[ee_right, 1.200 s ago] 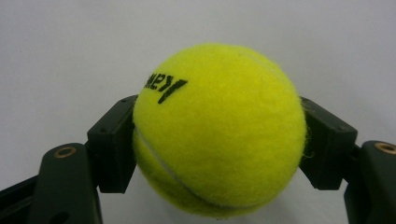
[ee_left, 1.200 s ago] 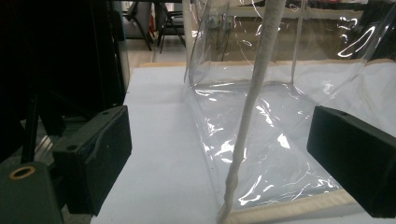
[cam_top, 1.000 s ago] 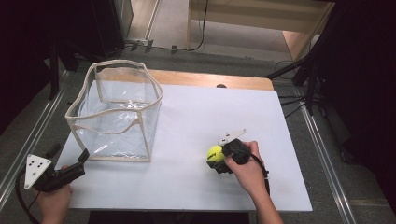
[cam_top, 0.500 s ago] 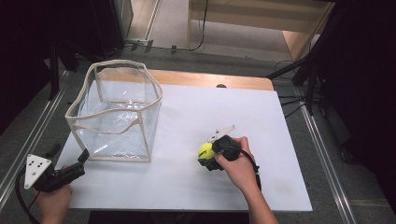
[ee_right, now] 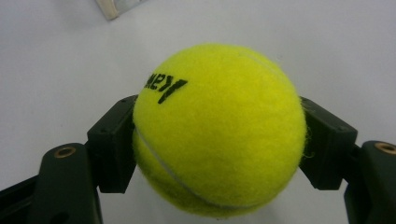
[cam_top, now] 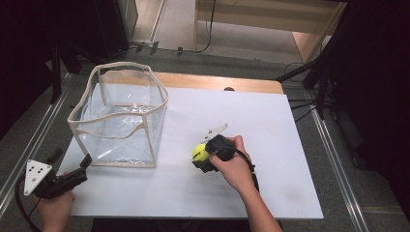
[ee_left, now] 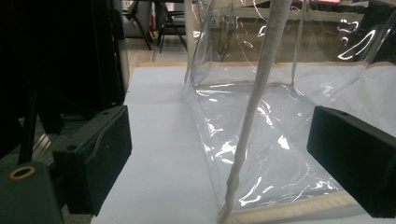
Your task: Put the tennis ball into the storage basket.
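High view, tabletop (cam_top: 270, 121): white, with a strip of bare wood along the far edge.
High view, clear bag (cam_top: 121, 116): open-topped, transparent, cream-trimmed, standing upright on the left part of the tabletop.
High view, right hand-held gripper (cam_top: 205, 159): near the middle of the tabletop, pointing left toward the bag, clamped on a yellow tennis ball (cam_top: 200, 152); well apart from the bag's right wall.
High view, right hand (cam_top: 237, 164): wrapped around the gripper body, forearm entering from the bottom edge.
High view, left hand-held gripper (cam_top: 84, 162): at the near left corner of the tabletop, pointing toward the bag's near corner, jaws apart, nothing between them.
Left gripper view, clear bag (ee_left: 280, 116): just ahead, its cream corner seam rising between the two black jaws; jaws wide apart, not touching it.
Right gripper view, tennis ball (ee_right: 219, 130): bright yellow, black lettering on top, pressed between both black pads (ee_right: 112, 144), white tabletop (ee_right: 56, 65) behind it.
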`<state>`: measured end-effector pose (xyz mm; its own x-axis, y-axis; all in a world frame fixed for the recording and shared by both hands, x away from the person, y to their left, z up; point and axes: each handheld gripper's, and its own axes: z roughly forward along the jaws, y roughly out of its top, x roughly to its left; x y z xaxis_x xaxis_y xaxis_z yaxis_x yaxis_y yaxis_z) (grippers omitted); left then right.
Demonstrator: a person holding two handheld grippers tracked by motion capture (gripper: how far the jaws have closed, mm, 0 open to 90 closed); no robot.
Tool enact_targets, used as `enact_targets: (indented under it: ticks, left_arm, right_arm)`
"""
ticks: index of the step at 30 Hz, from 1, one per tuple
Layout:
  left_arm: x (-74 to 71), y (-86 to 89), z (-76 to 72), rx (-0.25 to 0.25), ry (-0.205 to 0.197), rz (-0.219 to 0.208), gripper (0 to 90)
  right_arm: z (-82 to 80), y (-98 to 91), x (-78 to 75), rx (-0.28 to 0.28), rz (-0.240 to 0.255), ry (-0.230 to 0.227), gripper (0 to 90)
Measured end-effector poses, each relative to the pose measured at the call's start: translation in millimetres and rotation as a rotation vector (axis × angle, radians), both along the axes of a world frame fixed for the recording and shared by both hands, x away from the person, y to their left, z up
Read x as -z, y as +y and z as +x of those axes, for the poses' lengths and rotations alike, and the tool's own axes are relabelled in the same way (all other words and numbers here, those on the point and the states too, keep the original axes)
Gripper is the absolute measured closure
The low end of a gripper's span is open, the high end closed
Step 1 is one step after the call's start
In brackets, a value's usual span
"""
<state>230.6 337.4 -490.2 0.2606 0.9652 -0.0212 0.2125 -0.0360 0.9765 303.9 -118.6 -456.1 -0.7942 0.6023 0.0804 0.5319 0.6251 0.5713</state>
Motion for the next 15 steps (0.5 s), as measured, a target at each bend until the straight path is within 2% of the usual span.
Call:
enact_targets:
  ticks: [12, 15]
  left_arm:
    - [-0.1, 0.2, -0.2, 0.002, 0.000, 0.005, 6.9]
    - [0.2, 0.1, 0.0, 0.002, -0.002, -0.006, 6.9]
  right_arm:
    - [8.6, 19.1, -5.3, -0.033, -0.004, -0.012, 23.8]
    - [11.1, 22.2, -6.2, -0.045, -0.003, -0.015, 23.8]
